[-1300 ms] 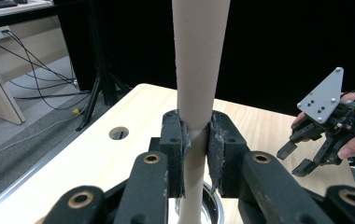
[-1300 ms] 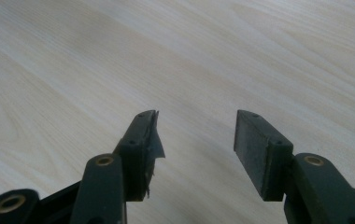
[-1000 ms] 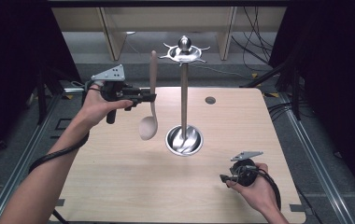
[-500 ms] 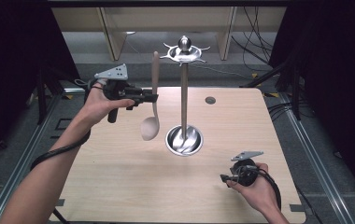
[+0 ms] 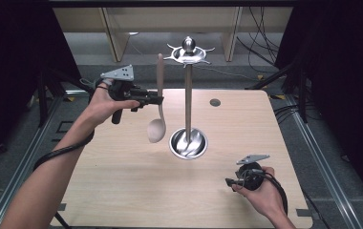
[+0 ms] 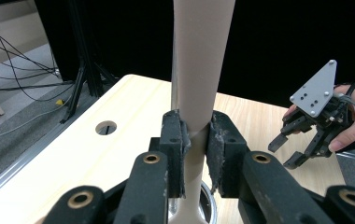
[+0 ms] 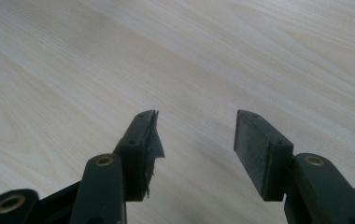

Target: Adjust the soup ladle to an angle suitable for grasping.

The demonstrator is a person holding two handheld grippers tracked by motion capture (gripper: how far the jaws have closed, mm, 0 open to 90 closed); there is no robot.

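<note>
Overhead camera faces forward–down; claw cameras sit close — all share the table (image 5: 122,191).

light: bright, even on table (image 5: 122,191) | surroundings: dark | focus: gripper views soft | glare: none

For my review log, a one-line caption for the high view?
Left hand-held gripper holds a spoon upright beside the steel rack; right one rests open.
</note>
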